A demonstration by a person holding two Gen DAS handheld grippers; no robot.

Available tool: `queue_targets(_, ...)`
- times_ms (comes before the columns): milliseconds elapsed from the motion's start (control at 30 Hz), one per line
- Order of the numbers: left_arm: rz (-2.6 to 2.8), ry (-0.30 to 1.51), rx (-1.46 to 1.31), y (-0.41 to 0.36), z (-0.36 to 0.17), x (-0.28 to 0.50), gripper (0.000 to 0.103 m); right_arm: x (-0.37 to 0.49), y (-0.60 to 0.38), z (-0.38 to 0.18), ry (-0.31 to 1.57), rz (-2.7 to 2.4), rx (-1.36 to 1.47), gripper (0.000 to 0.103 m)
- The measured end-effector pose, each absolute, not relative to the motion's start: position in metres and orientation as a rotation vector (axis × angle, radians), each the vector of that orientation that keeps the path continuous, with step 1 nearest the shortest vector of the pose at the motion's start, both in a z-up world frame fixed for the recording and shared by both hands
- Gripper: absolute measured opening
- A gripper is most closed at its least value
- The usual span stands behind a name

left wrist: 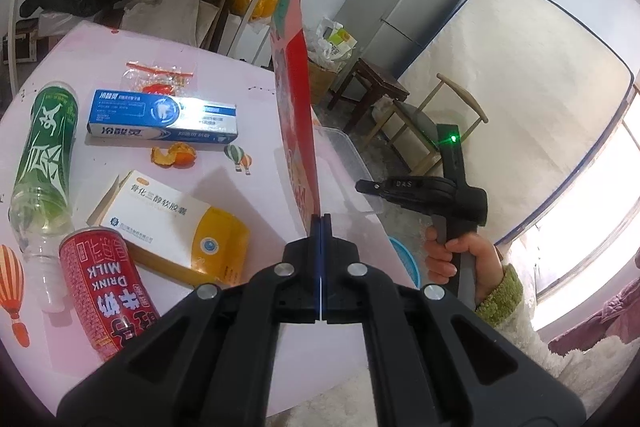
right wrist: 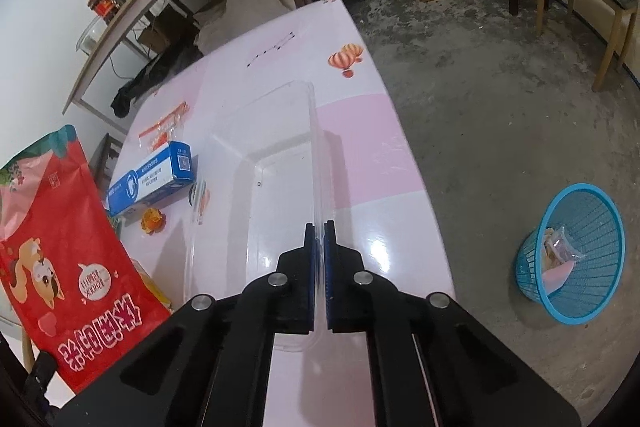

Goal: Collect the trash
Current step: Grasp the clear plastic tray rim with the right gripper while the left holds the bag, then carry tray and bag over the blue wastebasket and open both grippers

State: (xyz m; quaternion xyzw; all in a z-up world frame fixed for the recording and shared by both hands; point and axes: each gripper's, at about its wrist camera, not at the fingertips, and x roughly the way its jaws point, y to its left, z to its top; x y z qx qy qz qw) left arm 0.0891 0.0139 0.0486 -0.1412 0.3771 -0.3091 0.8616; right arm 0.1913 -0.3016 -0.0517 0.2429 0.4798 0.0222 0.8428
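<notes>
My left gripper (left wrist: 321, 219) is shut on the bottom edge of a red snack bag (left wrist: 294, 87), which stands upright and edge-on above the pink table (left wrist: 248, 75). The same bag (right wrist: 60, 247) shows its printed face at the left of the right wrist view. My right gripper (right wrist: 320, 227) is shut on the right wall of a clear plastic tray (right wrist: 276, 163) lying on the table (right wrist: 360, 155). In the left wrist view a hand (left wrist: 460, 255) holds that gripper (left wrist: 366, 186) beside the tray (left wrist: 344, 151). A blue mesh basket (right wrist: 576, 255) with some wrappers inside stands on the floor to the right.
On the table lie a green bottle (left wrist: 42, 163), a red milk can (left wrist: 106, 291), a blue toothpaste box (left wrist: 160, 119), a white-and-yellow medicine box (left wrist: 176, 223), orange peel (left wrist: 174, 155) and a clear wrapper (left wrist: 160, 75). A shelf, stools and a fridge stand behind.
</notes>
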Motion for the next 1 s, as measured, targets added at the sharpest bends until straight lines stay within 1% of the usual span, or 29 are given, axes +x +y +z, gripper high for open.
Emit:
queue_targets(267, -0.725, 0.780, -0.233, -0.027, 0.062, 0.088, 0.000, 0.140, -0.354, -0.032, 0.927, -0.015, 0.568, 0.004)
queue_targets(400, -0.817, 0.786, -0.202, -0.066, 0.070, 0.092, 0.000, 0.099, -0.402, -0.022, 0.867, -0.102, 0.618, 0.004)
queue_targets(533, -0.916, 0.806, -0.181, -0.110, 0.075, 0.099, 0.000, 0.059, -0.450, -0.026, 0.830, -0.215, 0.668, 0.004)
queue_targets(667, -1.022, 0.879, -0.152, -0.164, 0.071, 0.111, 0.000, 0.022, -0.495, -0.050, 0.828, -0.340, 0.737, 0.004)
queue_targets(800, -1.086, 0.956, -0.028, -0.233, 0.053, 0.123, 0.000, -0.007, -0.532, -0.090, 0.858, -0.451, 0.805, 0.004)
queue_targets(867, -1.105, 1.004, 0.034, -0.265, 0.040, 0.128, 0.000, -0.018, -0.549, -0.115, 0.885, -0.501, 0.840, 0.004)
queue_targets(1000, -1.112, 1.138, 0.168, -0.334, -0.004, 0.138, 0.000, -0.031, -0.574, -0.165, 0.951, -0.574, 0.893, 0.004)
